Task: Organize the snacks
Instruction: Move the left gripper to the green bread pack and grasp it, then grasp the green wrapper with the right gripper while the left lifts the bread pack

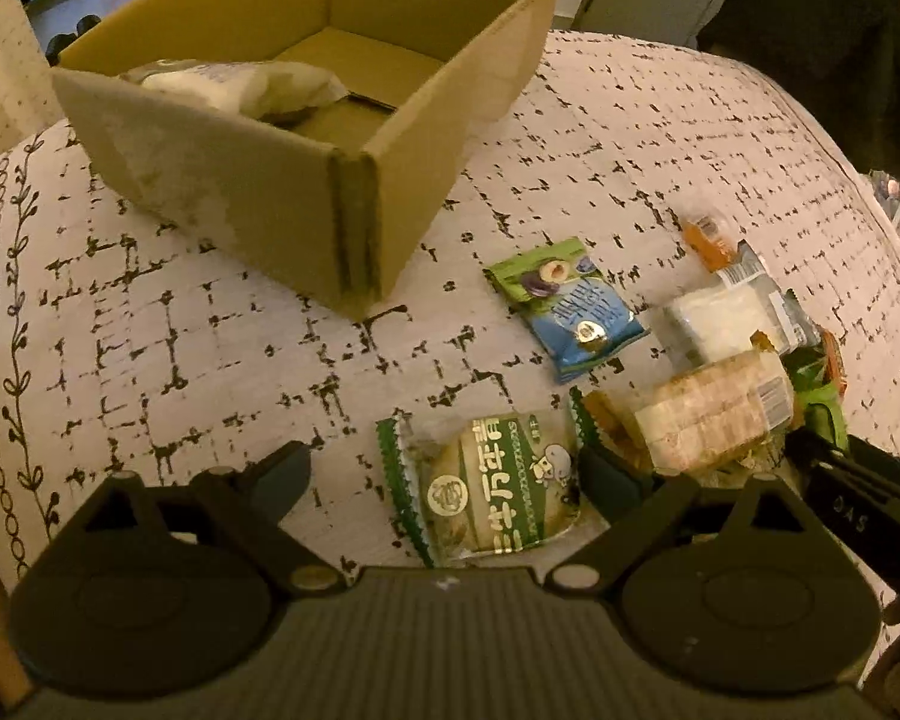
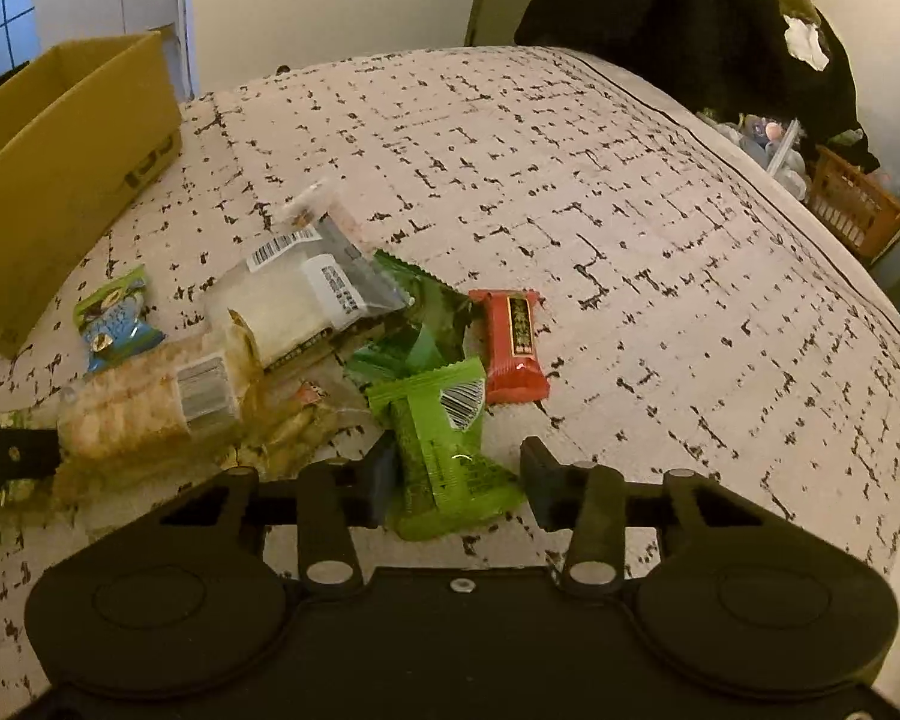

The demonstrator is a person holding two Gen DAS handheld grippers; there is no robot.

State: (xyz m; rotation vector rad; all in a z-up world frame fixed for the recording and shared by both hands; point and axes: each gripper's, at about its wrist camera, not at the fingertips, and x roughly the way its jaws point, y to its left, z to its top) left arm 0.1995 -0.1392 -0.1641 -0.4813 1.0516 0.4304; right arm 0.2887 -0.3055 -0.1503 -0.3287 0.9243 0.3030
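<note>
1. Bright green packet: flat on the patterned surface, at the near edge of the snack pile, just beside a red bar.
2. Right claw: narrowed around that packet, one finger against its long edge, the other just at the opposite corner. Cannot tell whether truly pinched or only straddled.
3. Handling guess: light, crinkly foil, slick; likely a stiff bar inside. Best taken across the middle of the long sides, not by the crimped ends, which fold and slip.
4. Left claw: wide open, holding nothing, poised over a round biscuit packet lying between its fingers.
5. Biscuit probably brittle; gentle squeeze on the wrapper edges advised.
6. Cardboard box: well apart on the left, open-topped, one white bag inside. Probable destination.
</note>
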